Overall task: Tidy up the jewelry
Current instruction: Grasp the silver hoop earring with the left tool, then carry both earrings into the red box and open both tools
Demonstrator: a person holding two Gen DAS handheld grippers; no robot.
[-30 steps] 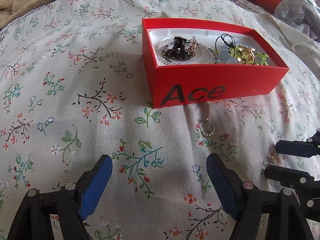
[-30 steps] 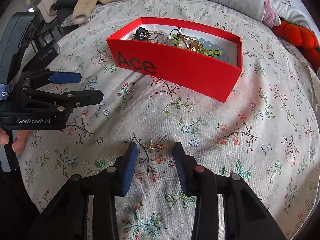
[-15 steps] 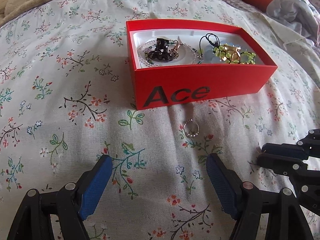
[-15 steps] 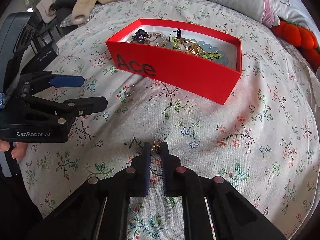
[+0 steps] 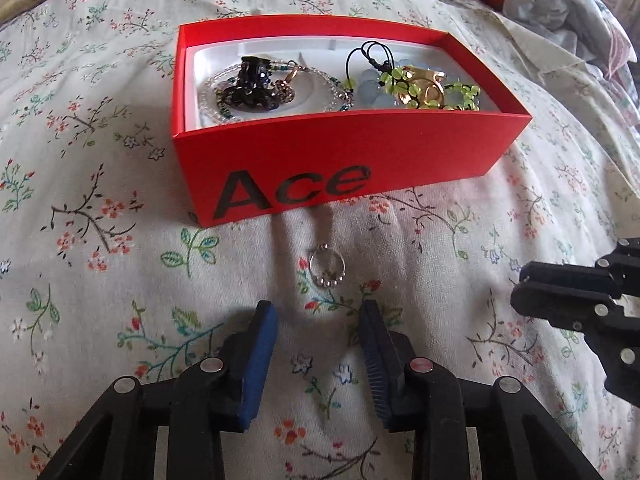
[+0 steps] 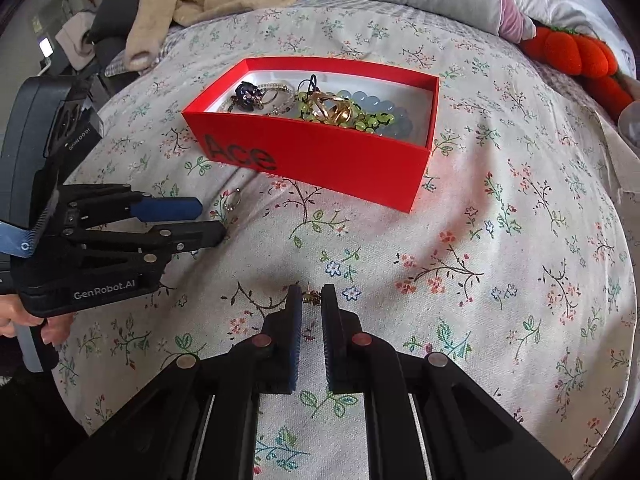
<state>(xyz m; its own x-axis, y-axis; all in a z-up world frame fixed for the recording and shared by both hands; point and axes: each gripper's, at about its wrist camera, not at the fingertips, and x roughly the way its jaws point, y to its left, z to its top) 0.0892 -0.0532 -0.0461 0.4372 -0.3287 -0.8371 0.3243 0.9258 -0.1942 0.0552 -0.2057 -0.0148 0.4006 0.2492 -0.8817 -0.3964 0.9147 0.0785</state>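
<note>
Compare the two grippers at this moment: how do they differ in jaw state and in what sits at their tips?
The left gripper has been closing, but its pads touch nothing; the right gripper is shut. The silver ring lies on the bedspread just ahead of the left gripper's tips; the right gripper pinches a small gold earring. Both have black arms with blue pads and point down at the bedspread near the red box.

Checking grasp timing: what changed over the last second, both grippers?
The right gripper shut on the small gold earring lying on the bedspread. The left gripper moved up to the silver ring, and its jaws have just been closing, nothing between them yet. The red box is unchanged.
</note>
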